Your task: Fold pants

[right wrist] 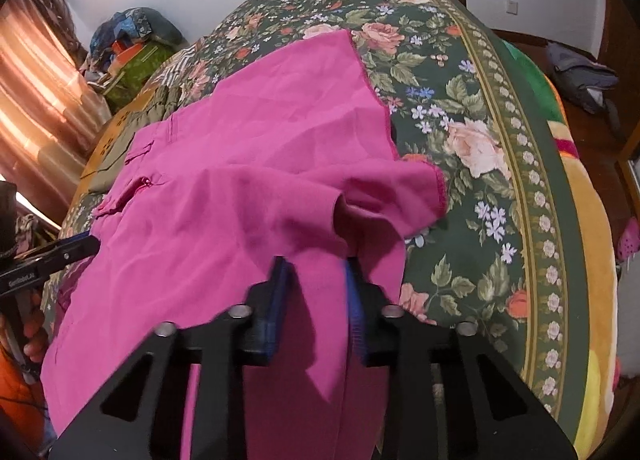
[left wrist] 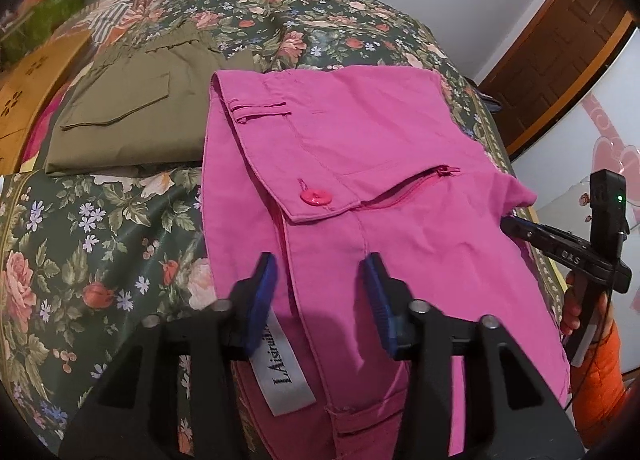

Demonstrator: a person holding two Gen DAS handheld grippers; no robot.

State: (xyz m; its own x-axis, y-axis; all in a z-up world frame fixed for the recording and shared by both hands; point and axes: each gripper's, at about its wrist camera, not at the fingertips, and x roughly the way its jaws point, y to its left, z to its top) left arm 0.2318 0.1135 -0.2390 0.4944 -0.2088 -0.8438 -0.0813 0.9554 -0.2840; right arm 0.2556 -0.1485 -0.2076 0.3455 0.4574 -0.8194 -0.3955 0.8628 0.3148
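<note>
My two claws on the bright pink cotton pants (left wrist: 360,180)

My left claw (left wrist: 320,280) stands part open over the waist edge of the pants, and I cannot tell if its pads press the cloth. My right claw (right wrist: 316,280) is nearly closed and pinches a fold of the pants. The pants lie on the dark green flowered bedspread (right wrist: 480,140), and beside them are folded olive-brown trousers (left wrist: 132,116).

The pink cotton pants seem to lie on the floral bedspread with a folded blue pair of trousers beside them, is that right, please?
Not quite: the folded trousers beside the pink cotton pants are olive-khaki, not blue, as the left wrist view shows. The rest holds: both lie on the floral bedspread.
</note>
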